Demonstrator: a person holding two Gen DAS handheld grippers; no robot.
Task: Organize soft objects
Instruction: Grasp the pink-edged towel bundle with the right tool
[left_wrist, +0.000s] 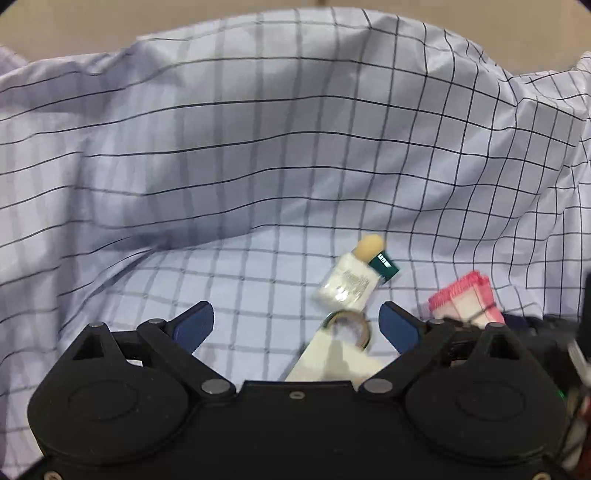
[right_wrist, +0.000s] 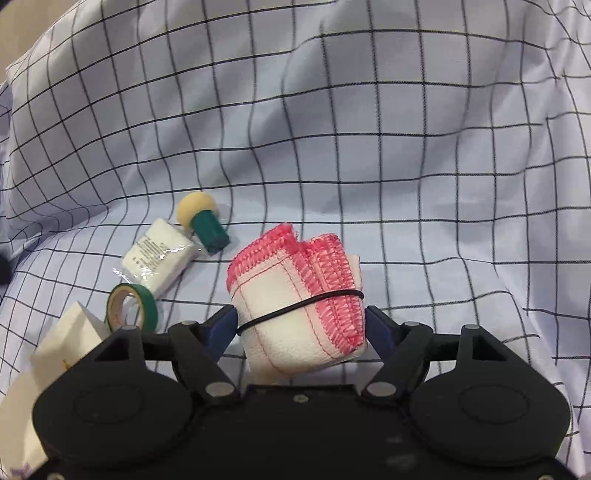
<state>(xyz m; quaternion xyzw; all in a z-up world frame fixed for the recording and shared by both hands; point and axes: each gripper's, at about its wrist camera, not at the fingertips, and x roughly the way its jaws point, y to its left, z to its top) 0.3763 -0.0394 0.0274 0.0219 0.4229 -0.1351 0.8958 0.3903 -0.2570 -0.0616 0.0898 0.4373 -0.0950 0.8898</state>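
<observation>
Rumpled pale-blue cloth (right_wrist: 369, 129) with a dark grid covers everything behind and beneath. Print on the clear-wrapped white packet (right_wrist: 157, 254) is too small to read. Only the right wrist view shows the right gripper (right_wrist: 301, 326), its jaws clenched on a folded white towel bundle (right_wrist: 295, 295) with fuzzy pink edging, ringed by a black rubber band (right_wrist: 306, 304). The left gripper (left_wrist: 295, 323) hangs with jaws spread wide, holding nothing. Just beside the packet lie a green-handled sponge dabber (right_wrist: 201, 218), a green tape roll (right_wrist: 131, 306) and a white box (right_wrist: 66, 339).
</observation>
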